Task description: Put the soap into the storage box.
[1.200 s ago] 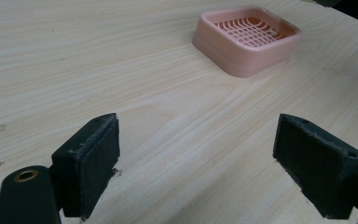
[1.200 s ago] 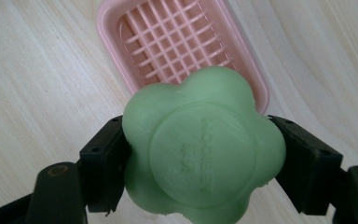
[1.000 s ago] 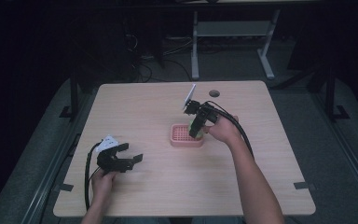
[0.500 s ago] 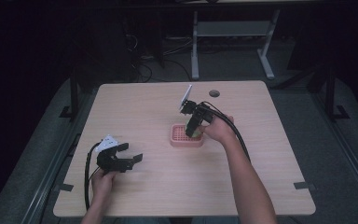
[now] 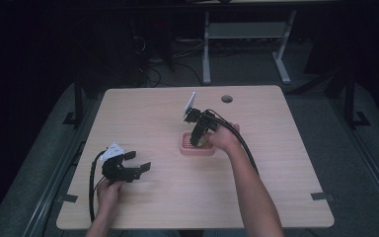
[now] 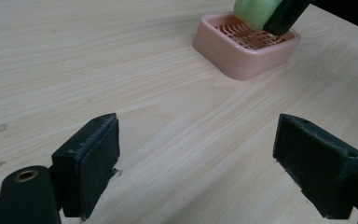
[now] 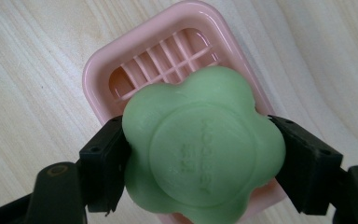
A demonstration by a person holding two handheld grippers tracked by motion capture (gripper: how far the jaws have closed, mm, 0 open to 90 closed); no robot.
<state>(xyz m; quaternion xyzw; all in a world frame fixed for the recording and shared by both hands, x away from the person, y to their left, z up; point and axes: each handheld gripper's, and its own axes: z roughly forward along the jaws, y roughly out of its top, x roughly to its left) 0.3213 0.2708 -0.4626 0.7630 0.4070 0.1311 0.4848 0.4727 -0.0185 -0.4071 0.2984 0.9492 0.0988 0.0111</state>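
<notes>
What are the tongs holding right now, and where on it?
The right tongs hold the green soap by its two opposite side edges, above the pink soap dish. The left tongs hold nothing.

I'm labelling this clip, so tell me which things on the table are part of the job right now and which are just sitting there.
In the job:
soap, green, clamped in the right gripper
dish, pink, slatted, directly below the soap

Just there:
left gripper, open, held low over bare table, away from the dish
hole near the table's far edge
</notes>
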